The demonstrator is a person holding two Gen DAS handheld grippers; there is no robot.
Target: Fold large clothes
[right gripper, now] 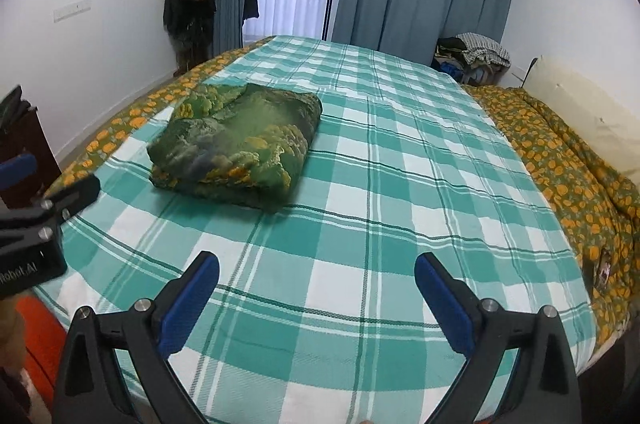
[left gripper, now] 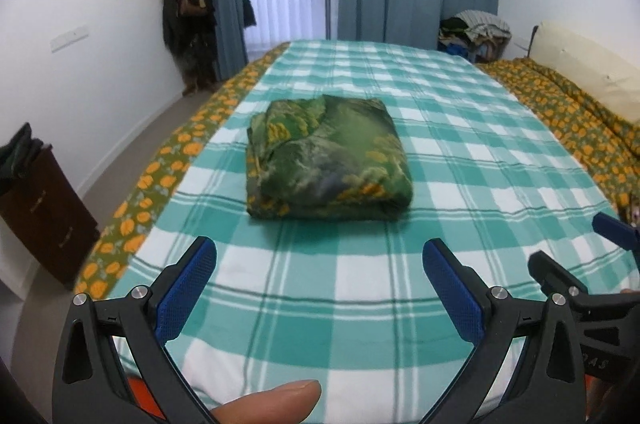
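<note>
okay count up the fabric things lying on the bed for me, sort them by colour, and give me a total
Green printed: 1, the folded garment in the middle.
Teal and white checked: 1, the checked sheet under it.
Olive with orange flowers: 1, the floral cover showing along both sides; I take it as one piece.
Cream: 1, the pillow.
Total: 4

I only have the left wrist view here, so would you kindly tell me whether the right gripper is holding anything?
Observer: No. The right gripper stands open over the checked bedsheet, nothing between its fingers.
Operator: Thank you. Is anything lying near the bed's right edge?
Observer: Yes, a small dark object rests on the orange-flowered quilt; it is too small to identify.
Operator: And does the folded green garment look untouched from that side?
Observer: The folded green garment lies alone on the sheet, and its right-hand edge shows stacked layers, clear of both grippers.
</note>
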